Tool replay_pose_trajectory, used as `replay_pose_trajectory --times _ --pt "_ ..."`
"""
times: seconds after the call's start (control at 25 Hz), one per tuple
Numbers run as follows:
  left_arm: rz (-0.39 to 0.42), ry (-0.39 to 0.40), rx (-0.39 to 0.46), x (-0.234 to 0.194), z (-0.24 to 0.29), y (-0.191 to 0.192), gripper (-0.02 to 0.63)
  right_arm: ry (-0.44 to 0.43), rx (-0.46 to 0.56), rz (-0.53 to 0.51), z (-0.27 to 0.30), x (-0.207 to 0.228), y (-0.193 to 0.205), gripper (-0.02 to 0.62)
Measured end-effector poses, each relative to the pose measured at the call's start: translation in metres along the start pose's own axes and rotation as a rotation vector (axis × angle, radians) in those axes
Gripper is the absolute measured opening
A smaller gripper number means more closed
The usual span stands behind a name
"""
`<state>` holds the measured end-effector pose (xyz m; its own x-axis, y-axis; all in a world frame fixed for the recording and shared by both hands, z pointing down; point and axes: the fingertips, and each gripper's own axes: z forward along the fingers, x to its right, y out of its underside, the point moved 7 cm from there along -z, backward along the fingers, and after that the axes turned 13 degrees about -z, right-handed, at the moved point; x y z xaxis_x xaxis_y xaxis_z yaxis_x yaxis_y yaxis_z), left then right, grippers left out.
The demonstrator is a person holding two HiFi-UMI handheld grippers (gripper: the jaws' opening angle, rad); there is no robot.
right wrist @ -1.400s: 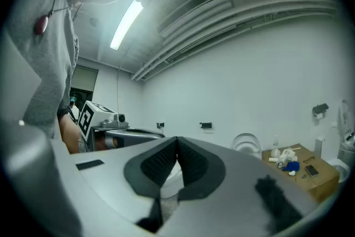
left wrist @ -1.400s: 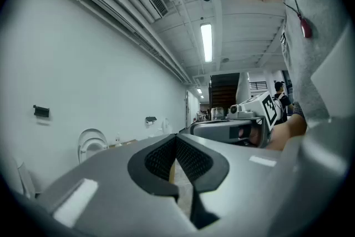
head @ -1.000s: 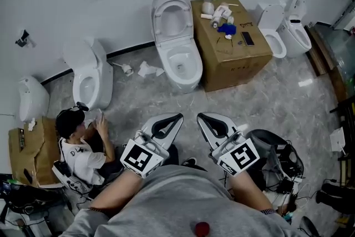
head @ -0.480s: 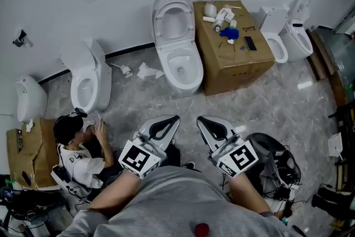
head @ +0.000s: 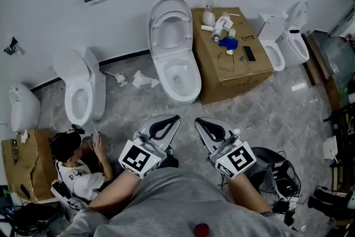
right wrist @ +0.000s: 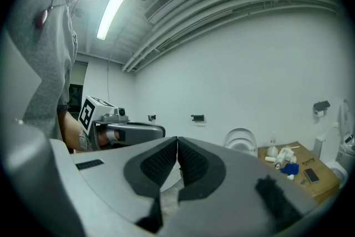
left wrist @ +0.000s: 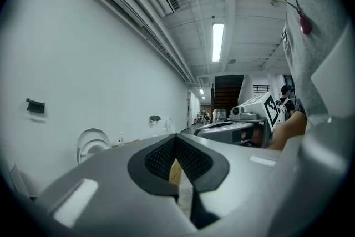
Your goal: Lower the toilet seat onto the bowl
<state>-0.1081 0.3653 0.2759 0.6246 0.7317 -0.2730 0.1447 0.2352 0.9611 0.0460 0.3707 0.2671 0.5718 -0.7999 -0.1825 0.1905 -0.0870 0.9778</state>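
White plastic is what the toilet seat (head: pixel 153 30) looks to be made of. It stands raised, leaning back toward the wall above the bowl (head: pixel 195 77) of the middle toilet, just beside a cardboard box (head: pixel 233 66) strewn with small items. 2 other toilets stand well apart to either side, and a person (head: pixel 75 166) sits on the floor at the left. Both tools are held low in front of the wearer, far short of the toilet: the left gripper (head: pixel 177 117) has its jaws pressed together with nothing between them, and the right gripper (head: pixel 197 120) is likewise closed and empty. I judge the seat light, stiff and smooth, so pads may slip on it. It pivots on a rear hinge and could slam if released early. The best hold is probably the free top edge of the ring, pinched across its thickness after the jaws part, then eased down.
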Motion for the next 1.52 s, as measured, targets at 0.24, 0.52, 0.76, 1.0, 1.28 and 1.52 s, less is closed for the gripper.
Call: replay_pose_trajectory --times 0.24,0.52,0.76,1.0,1.28,1.52 --pt "-0.025 0.008 -0.008 -0.041 0.009 -0.011 0.009 0.007 -0.017 0.001 0.040 0.017 -0.001 0.015" --pt "-0.021 0.052 -0.003 -0.076 0.017 -0.014 0.008 0.041 -0.039 0.000 0.070 0.029 -0.001 0.015" --pt "-0.016 0.067 -0.016 -0.100 0.026 -0.015 0.008 0.070 -0.044 0.006 0.086 0.040 0.005 0.015" --pt "-0.024 0.050 -0.028 -0.117 0.047 -0.013 0.009 0.079 -0.039 0.015 0.095 0.069 0.014 0.015" --pt "-0.006 0.013 -0.020 -0.139 0.088 -0.024 0.009 0.049 -0.026 -0.002 0.112 0.121 0.022 0.015" --pt "-0.006 -0.036 -0.019 -0.161 0.133 -0.034 0.009 0.004 -0.015 -0.001 0.125 0.175 0.030 0.015"
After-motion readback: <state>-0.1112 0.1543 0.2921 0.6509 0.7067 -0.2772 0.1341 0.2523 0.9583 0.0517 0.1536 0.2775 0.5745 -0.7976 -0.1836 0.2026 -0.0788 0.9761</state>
